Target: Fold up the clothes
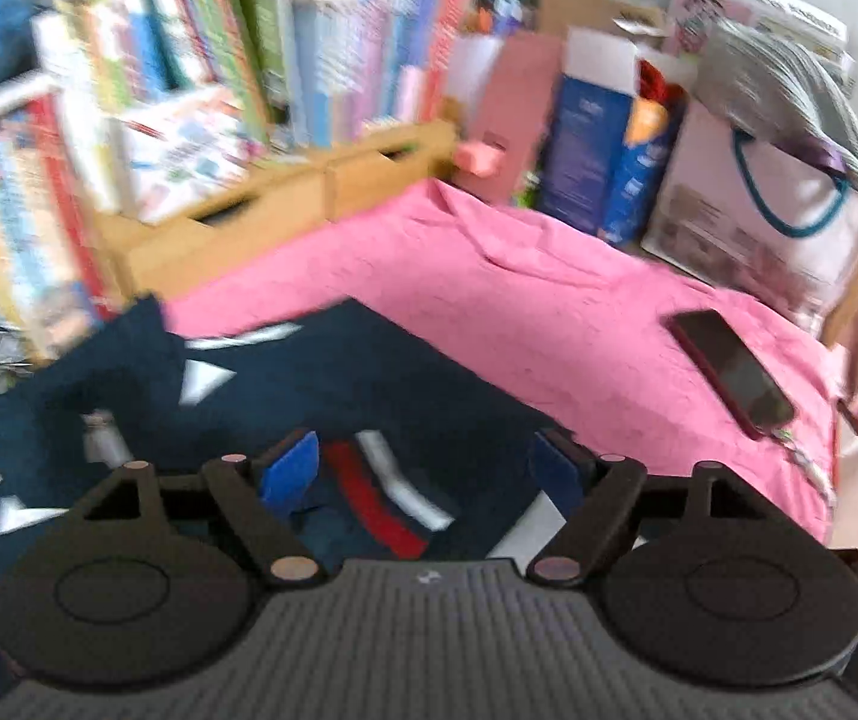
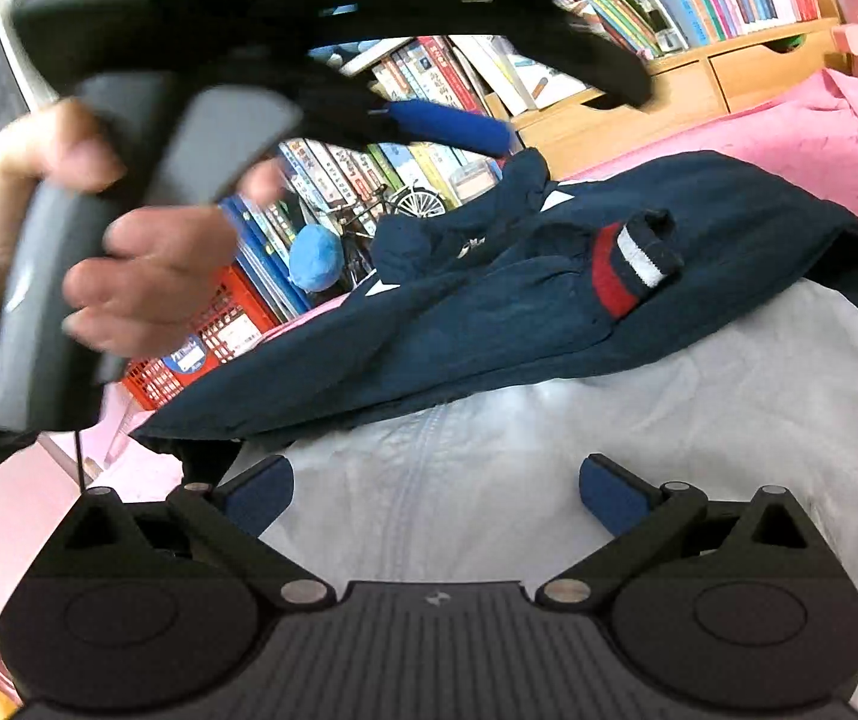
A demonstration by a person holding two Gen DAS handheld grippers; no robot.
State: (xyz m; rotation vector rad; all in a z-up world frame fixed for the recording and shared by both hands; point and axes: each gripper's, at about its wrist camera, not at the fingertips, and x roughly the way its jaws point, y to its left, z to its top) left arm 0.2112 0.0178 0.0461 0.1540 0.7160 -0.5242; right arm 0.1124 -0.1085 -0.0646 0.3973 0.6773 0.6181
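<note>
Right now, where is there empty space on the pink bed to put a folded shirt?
The widest bare patch of the pink sheet lies between the navy jacket, the phone and the wooden drawers. It is crowded near the boxes and where the white garment lies under the jacket.

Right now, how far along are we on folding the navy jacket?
Early stage. Done: the navy jacket lies on the pink sheet, partly doubled, its white lining turned up and a striped cuff lying on top. In hand: nothing; the left claw and right claw are both open above the fabric. Left: sleeves and final folds. A phone lies nearby.
</note>
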